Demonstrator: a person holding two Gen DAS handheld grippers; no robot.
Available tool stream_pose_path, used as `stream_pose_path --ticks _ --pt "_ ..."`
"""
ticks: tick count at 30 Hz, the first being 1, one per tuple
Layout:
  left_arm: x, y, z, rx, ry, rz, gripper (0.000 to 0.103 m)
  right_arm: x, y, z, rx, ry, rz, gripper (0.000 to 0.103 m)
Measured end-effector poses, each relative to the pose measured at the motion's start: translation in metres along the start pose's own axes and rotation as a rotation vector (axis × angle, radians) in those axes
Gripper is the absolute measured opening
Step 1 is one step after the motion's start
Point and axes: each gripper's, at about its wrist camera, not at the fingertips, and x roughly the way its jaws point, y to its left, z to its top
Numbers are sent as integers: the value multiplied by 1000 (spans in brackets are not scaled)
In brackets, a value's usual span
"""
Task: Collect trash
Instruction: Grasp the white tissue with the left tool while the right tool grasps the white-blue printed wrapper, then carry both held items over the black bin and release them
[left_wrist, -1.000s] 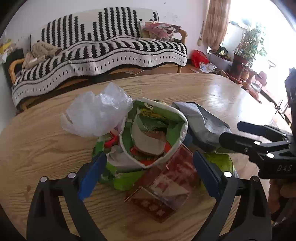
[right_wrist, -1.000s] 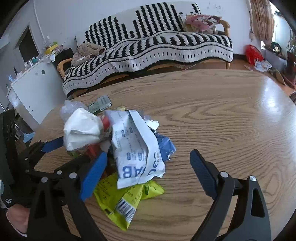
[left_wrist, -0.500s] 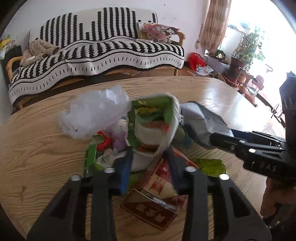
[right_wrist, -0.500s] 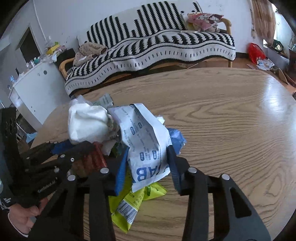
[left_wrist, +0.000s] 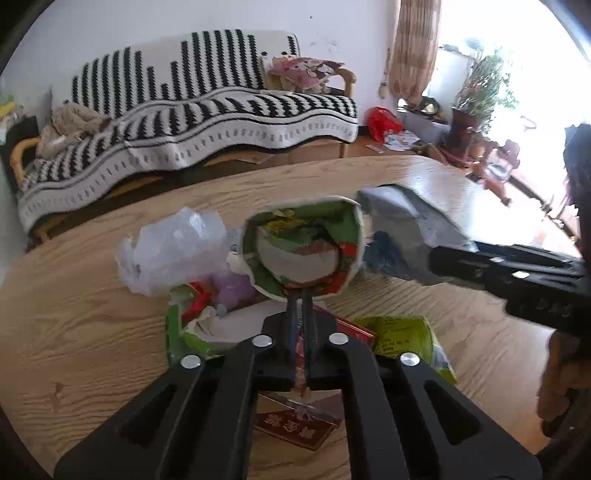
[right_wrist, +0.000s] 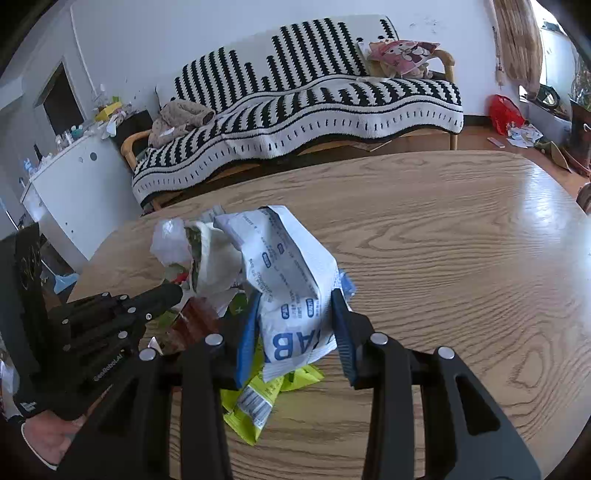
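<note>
**A:** What is the left gripper (left_wrist: 300, 306) doing?

**B:** Its jaws are closing, nearly together, and they pinch the lower edge of a green and white wrapper (left_wrist: 303, 247). The wrapper stands up just past the fingertips, curled open like a bowl.

**A:** And the right gripper (right_wrist: 293, 325)?

**B:** Its jaws are also closing, with a white packet (right_wrist: 288, 280) printed in blue between them. The blue pads (right_wrist: 246, 332) press on both of its sides, so it is clamped. The packet rises up and away from the tips.

**A:** Where is the rest of the trash?

**B:** In a heap on the wooden table (right_wrist: 443, 258). Seen from the left wrist, a crumpled clear plastic bag (left_wrist: 173, 251) lies to the left of the held wrapper, and a red and brown packet (left_wrist: 295, 428) lies flat under the left gripper's fingers. A yellow-green packet (left_wrist: 402, 336) sits just right of them.

**A:** Does that yellow-green one show from the other side too?

**B:** Yes, it lies on the table below the white packet, near the right gripper's left finger.

**A:** Are the two grippers near each other?

**B:** Near, yes; each shows in the other's view, one on either side of the heap. I cannot tell whether they touch. A striped sofa (right_wrist: 314, 107) stands beyond the table.
</note>
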Motion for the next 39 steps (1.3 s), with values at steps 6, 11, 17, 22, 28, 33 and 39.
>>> stream_pose_path --ticks 6,11,17,22,28,33,39 --pt "2 -21 6 45 -48 42 96 -12 -16 2 42 -24 -10 37" --pt "29 -27 15 15 6 71 96 -13 -28 0 66 -21 -18 37" --pt "50 -14 22 -90 59 26 48 -13 -39 -3 65 -10 -26 37" --pt "43 -17 24 -95 40 15 8 -15 -47 -5 65 -7 -34 37" --pt "32 -13 24 -130 26 -19 4 -20 -49 -6 70 -14 -33 37" --pt "18 -16 26 -123 22 -38 3 -23 -45 -5 64 -18 -36 37" --pt "6 -26 28 -95 16 -41 3 -37 -44 -5 55 -35 -48 37"
